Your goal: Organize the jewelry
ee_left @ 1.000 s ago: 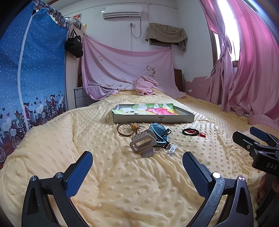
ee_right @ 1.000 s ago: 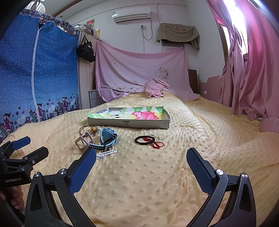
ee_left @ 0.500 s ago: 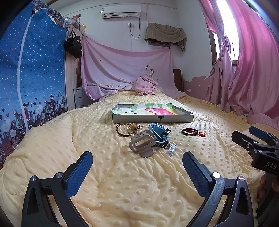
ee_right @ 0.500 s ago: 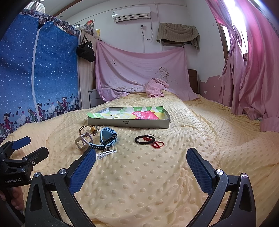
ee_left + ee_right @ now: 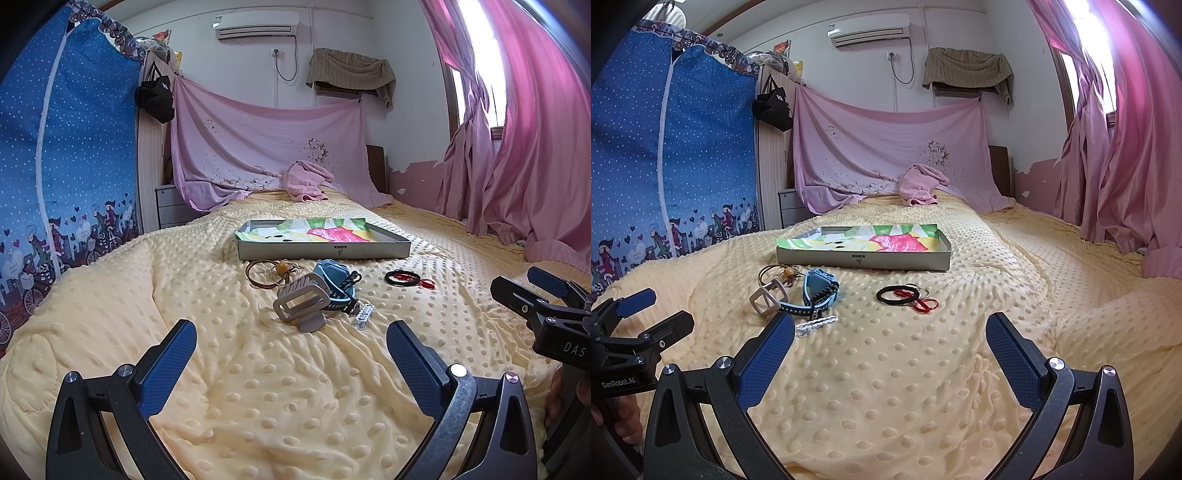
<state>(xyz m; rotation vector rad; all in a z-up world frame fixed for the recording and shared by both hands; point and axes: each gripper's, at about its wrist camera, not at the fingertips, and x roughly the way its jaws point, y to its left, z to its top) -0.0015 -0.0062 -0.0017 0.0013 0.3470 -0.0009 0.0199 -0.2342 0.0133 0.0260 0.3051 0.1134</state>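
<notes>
A shallow grey tray (image 5: 325,251) (image 5: 864,261) with a colourful lining lies on the yellow dotted blanket. In front of it sit a brown cord with an amber bead (image 5: 273,271), a blue watch (image 5: 334,275) (image 5: 818,282), a beige square bangle (image 5: 301,304) (image 5: 768,299), a white hair clip (image 5: 363,315) (image 5: 816,325), a black hair tie (image 5: 400,277) (image 5: 895,294) and a red cord (image 5: 921,302). My left gripper (image 5: 291,349) is open and empty, just short of the bangle. My right gripper (image 5: 892,343) is open and empty, near the hair tie.
A pink towel (image 5: 306,181) lies at the bed's far end under a hung pink sheet. A blue fabric wardrobe (image 5: 70,166) stands at the left, pink curtains (image 5: 524,147) at the right. The other gripper shows at each view's edge.
Both grippers have barely shifted; the left one has edged slightly toward the items. Nothing was picked up or moved.
</notes>
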